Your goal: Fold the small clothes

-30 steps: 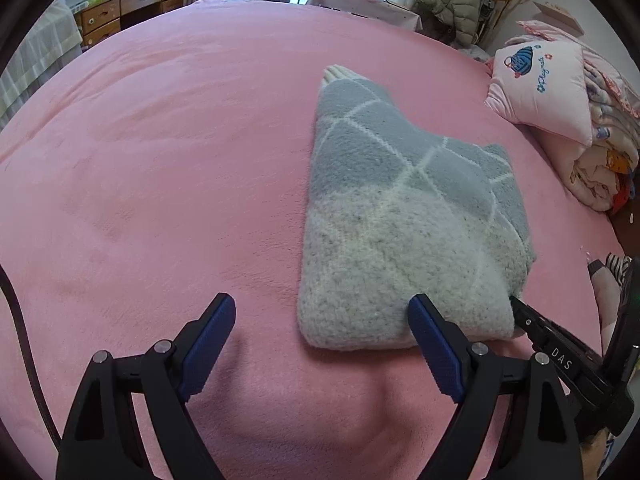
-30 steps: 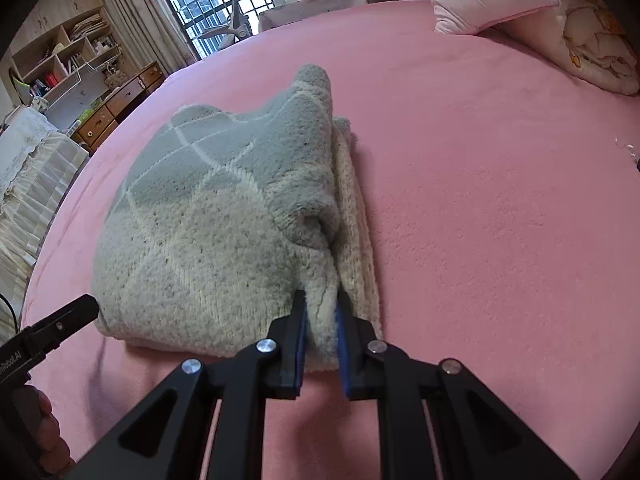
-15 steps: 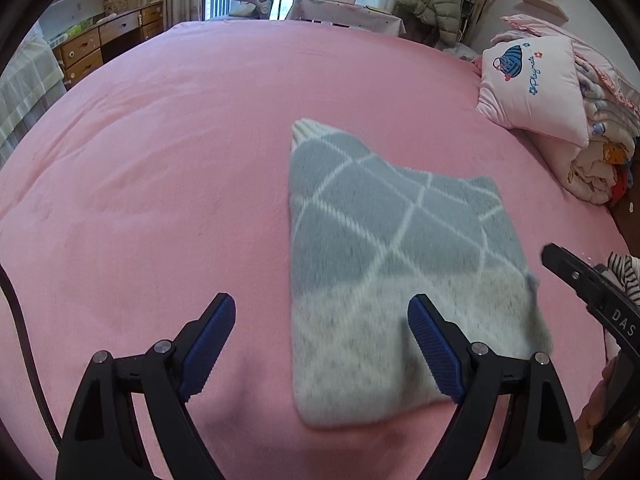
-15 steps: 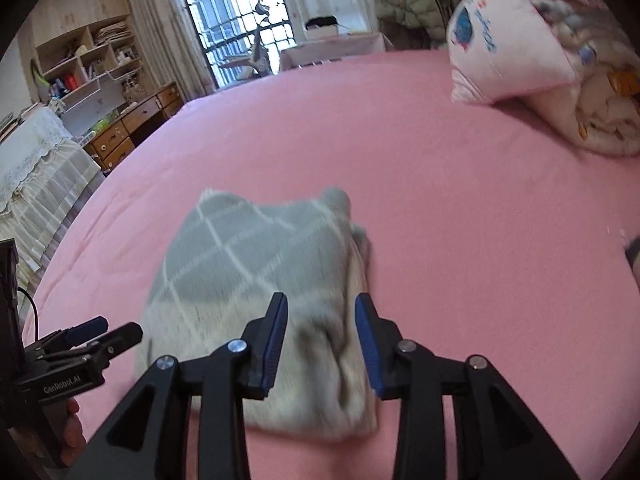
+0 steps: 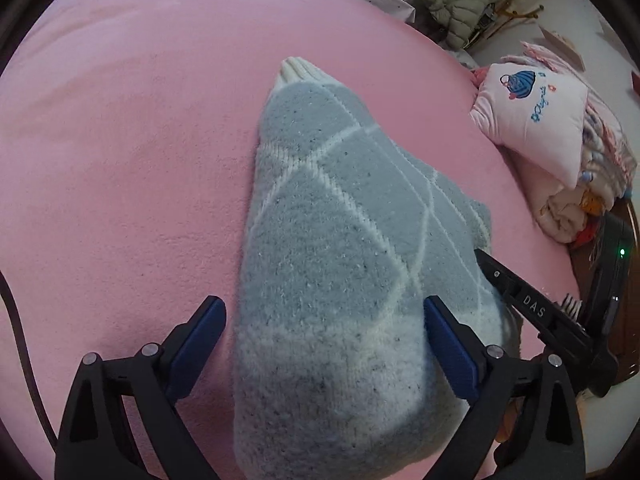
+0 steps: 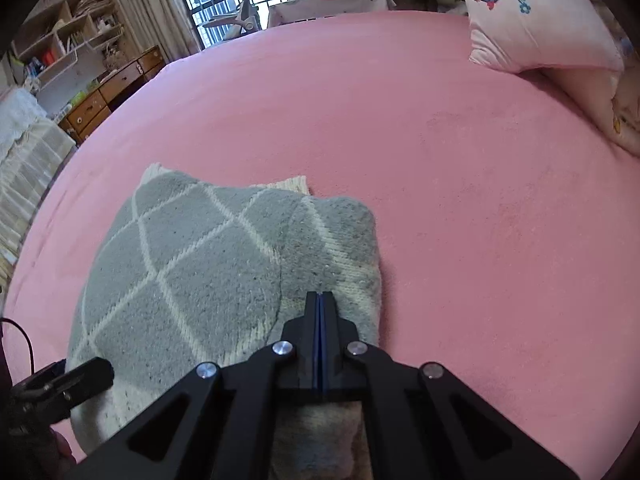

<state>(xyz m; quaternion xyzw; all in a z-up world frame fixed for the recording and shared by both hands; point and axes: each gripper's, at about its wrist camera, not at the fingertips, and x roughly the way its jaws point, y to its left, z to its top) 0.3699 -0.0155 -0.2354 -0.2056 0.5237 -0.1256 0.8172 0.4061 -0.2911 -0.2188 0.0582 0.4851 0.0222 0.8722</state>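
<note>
Fingers on the left gripper [image 5: 324, 344] are wide and opening, straddling the sweater's [image 5: 352, 264] near end without pressing it. Right gripper [image 6: 320, 300] is pinched shut, empty, over its right edge. Sweater lies folded on the pink bed [image 5: 120, 140], running lengthwise away from both.

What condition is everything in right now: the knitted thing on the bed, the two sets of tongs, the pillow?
Grey diamond-pattern sweater: folded into a compact bundle, lying on the pink bed cover.
Left tongs: jaws wide and opening, straddling the sweater's near end, pads not pressing it.
Right tongs: jaws shut together, over the sweater's right edge, no cloth visibly between them.
Pink pillow: propped up at the bed's far side.
</note>
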